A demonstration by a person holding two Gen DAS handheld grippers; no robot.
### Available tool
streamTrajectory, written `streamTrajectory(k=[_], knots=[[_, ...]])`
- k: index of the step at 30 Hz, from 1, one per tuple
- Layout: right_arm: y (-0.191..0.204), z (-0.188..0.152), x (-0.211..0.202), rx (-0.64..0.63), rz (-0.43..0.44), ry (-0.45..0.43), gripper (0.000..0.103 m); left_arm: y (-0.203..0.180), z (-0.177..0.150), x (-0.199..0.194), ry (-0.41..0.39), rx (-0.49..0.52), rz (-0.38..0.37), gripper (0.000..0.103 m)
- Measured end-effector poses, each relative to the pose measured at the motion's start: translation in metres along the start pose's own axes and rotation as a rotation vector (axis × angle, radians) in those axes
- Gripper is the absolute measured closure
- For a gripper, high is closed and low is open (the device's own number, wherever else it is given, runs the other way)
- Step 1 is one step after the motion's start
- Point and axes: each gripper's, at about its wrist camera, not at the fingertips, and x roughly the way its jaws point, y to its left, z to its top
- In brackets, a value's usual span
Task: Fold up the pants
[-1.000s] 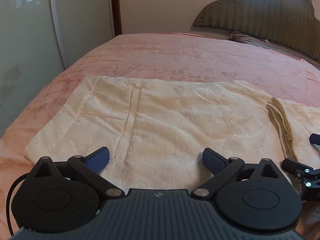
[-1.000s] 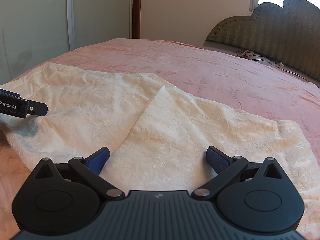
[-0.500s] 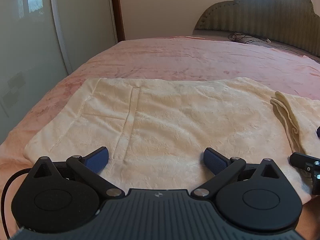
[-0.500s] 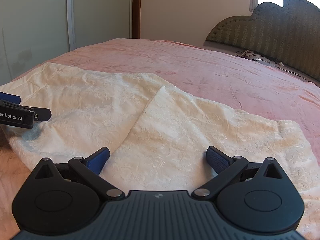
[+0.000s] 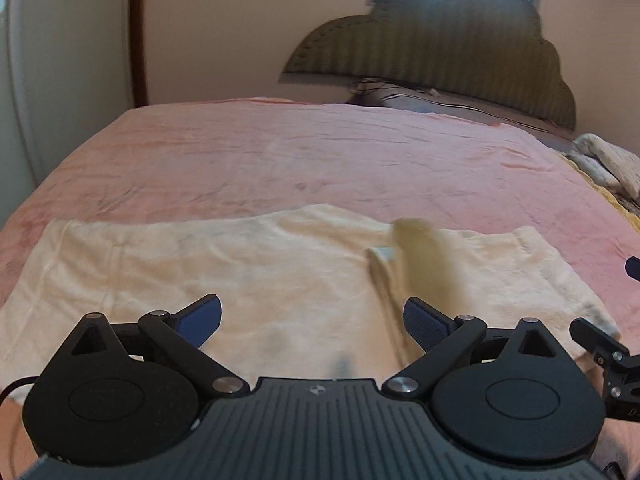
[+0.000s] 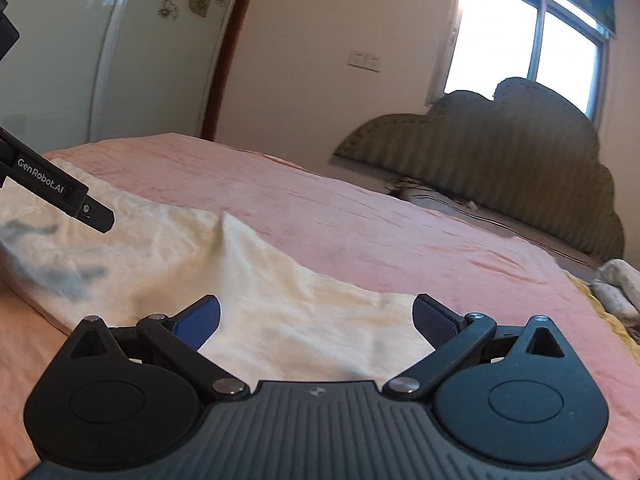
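The cream pants (image 5: 248, 280) are spread flat across the lower middle of the left wrist frame, on the pink bed (image 5: 320, 152). One part has been laid over the rest, leaving a raised fold ridge (image 5: 404, 264) right of centre. That ridge is blurred, so its exact shape cannot be told. The left hand-held gripper (image 5: 312, 316) is held low over the near edge of the cloth with its jaws spread wide and nothing between them. The right hand-held gripper (image 6: 316, 316) is likewise wide open and empty above the near hem, presumably so that both can be set for the next fold. In the right wrist frame the cloth peaks at a point (image 6: 226, 222) left of centre. Bare bedspread is left open beyond the pants up to the headboard (image 5: 440, 56). A bundle of bedding (image 5: 604, 164) sits at the right edge, well apart.
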Motion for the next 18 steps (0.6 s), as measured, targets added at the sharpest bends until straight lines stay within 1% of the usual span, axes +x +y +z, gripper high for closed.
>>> streamTrajectory(k=[2, 4, 5, 7, 9, 11, 14, 15, 16, 17, 18], knots=[[-0.026, -0.008, -0.012, 0.046, -0.017, 0.036, 0.000, -0.025, 0.003, -0.001, -0.033, 0.049, -0.022, 0.004], [-0.047, -0.018, -0.021, 0.088, -0.009, 0.082, 0.000, -0.041, 0.007, -0.001, -0.069, 0.064, -0.032, 0.003], [-0.052, -0.023, -0.024, 0.091, -0.012, 0.093, 0.000, -0.048, 0.008, 0.001, -0.072, 0.074, -0.043, 0.003], [-0.056, -0.037, -0.023, 0.057, -0.058, 0.143, 0.000, -0.062, 0.010, 0.014, -0.044, 0.110, -0.057, 0.003], [-0.053, -0.047, -0.015, 0.015, -0.114, 0.188, 0.000, -0.076, 0.006, 0.029, -0.015, 0.161, -0.039, 0.003], [-0.055, -0.054, -0.007, 0.006, -0.143, 0.189, 0.000, -0.087, -0.001, 0.044, 0.029, 0.202, -0.001, 0.005], [-0.056, -0.059, 0.004, 0.015, -0.194, 0.184, 0.000, -0.086, -0.014, 0.060, 0.093, 0.216, -0.017, 0.007], [-0.058, -0.063, 0.008, 0.005, -0.217, 0.186, 0.000, -0.086, -0.018, 0.065, 0.116, 0.218, -0.025, 0.011], [-0.063, -0.067, 0.009, -0.003, -0.232, 0.196, 0.000, -0.086, -0.022, 0.070, 0.136, 0.225, -0.030, 0.012], [-0.070, -0.071, 0.011, 0.020, -0.217, 0.202, 0.000, -0.085, -0.026, 0.074, 0.148, 0.225, -0.034, 0.011], [-0.079, -0.076, 0.010, 0.091, -0.192, 0.213, 0.000, -0.083, -0.028, 0.074, 0.142, 0.214, -0.037, 0.011]])
